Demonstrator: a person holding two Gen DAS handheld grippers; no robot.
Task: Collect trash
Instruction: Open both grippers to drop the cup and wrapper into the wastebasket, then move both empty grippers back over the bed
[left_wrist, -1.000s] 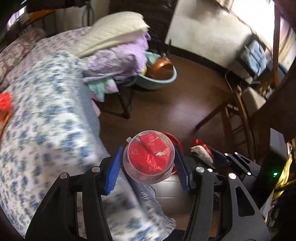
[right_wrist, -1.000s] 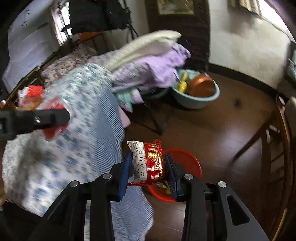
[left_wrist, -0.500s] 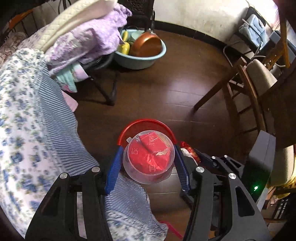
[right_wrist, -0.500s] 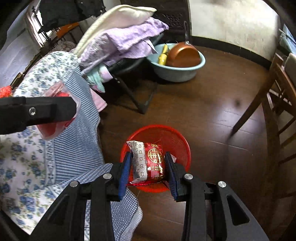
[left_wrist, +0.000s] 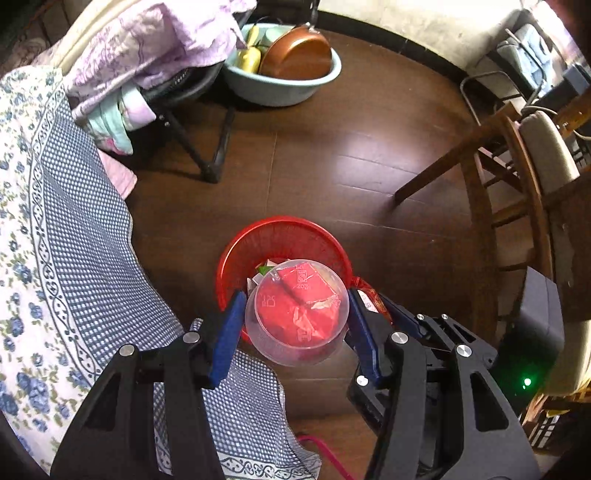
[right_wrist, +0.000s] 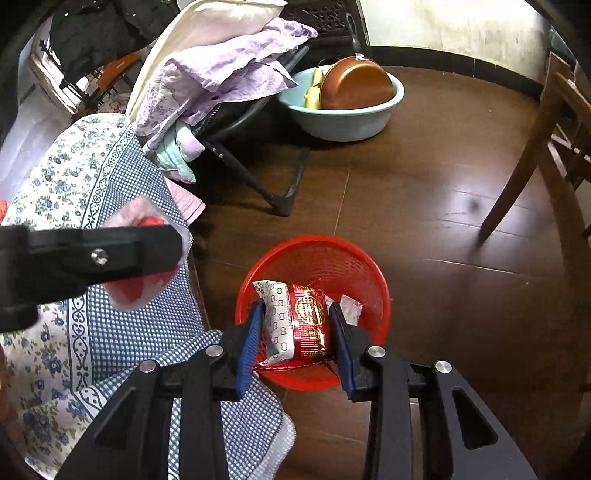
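Dark wooden floor fills both views, with a red basket (right_wrist: 314, 280) standing on it as your landmark. Your left gripper (left_wrist: 295, 325) pinches a clear plastic cup (left_wrist: 297, 317) with red wrapping crumpled inside, its blue pads tight on the cup's sides; it hangs over the near rim of the basket, with some scraps lying inside below it. Your right gripper (right_wrist: 297, 332) is clamped on a red and white snack packet (right_wrist: 295, 321), held just above the basket's near side. Left of the basket a blue flowered cloth (right_wrist: 110, 332) hangs down; beyond the basket sit a folding stool piled with clothes (right_wrist: 229, 74) and a pale blue basin (right_wrist: 343, 118). By the look of it, you are at the drop step: both pieces are over the basket, so next spread each pair of jaws, keeping the cup clear of the rim so it falls inside
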